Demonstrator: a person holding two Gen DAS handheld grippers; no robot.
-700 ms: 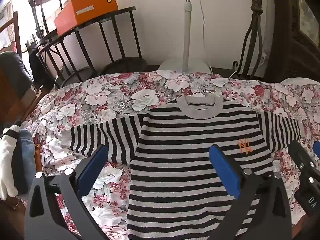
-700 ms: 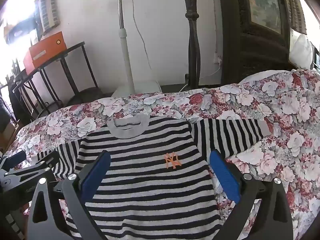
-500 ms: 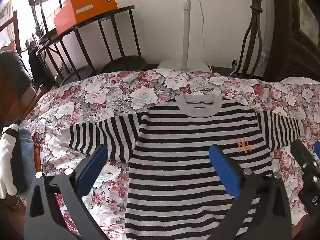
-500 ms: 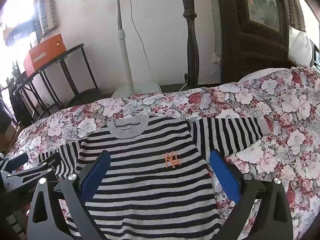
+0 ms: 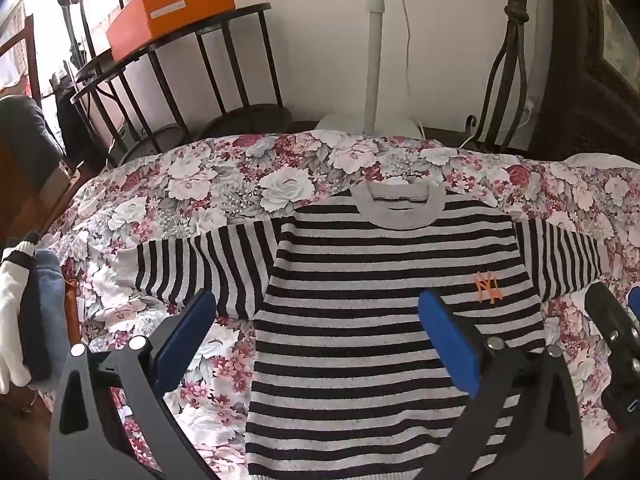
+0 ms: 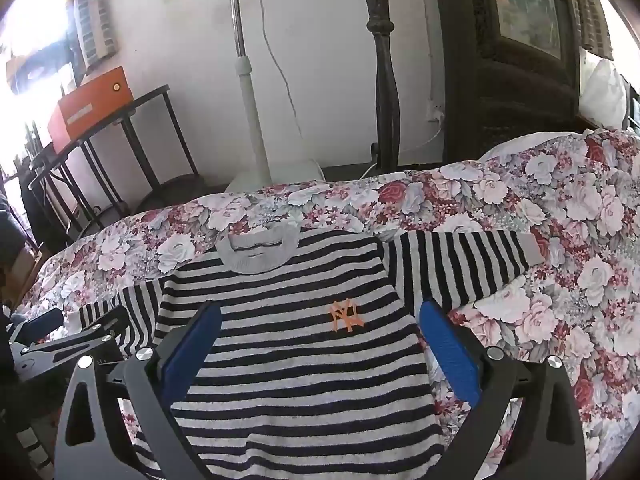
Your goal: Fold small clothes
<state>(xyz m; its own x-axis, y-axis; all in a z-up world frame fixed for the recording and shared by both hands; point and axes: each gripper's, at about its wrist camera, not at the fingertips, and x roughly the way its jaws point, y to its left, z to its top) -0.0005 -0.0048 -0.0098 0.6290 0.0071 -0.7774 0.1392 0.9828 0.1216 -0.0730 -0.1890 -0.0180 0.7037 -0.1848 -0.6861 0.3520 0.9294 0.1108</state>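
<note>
A small black-and-grey striped sweater (image 5: 384, 280) with a grey collar and an orange NY logo lies flat, face up, sleeves spread, on a floral bedspread (image 5: 208, 184). It also shows in the right wrist view (image 6: 288, 344). My left gripper (image 5: 316, 316) is open and empty, held above the sweater's lower left side. My right gripper (image 6: 320, 328) is open and empty, above the sweater's lower right side. The right gripper's black body shows at the right edge of the left wrist view (image 5: 612, 336). The left gripper shows at the left edge of the right wrist view (image 6: 68, 340).
Folded clothes, white and blue, (image 5: 28, 312) lie at the bed's left edge. Black metal racks with an orange box (image 5: 172, 12) stand behind at left. A white fan stand (image 5: 374, 60), a dark bedpost (image 6: 384, 80) and a dark wooden headboard (image 6: 520, 60) stand behind the bed.
Both grippers have pulled back and risen slightly, so the sweater sits a little lower and smaller in view. Both stay open. The sweater has not moved.
</note>
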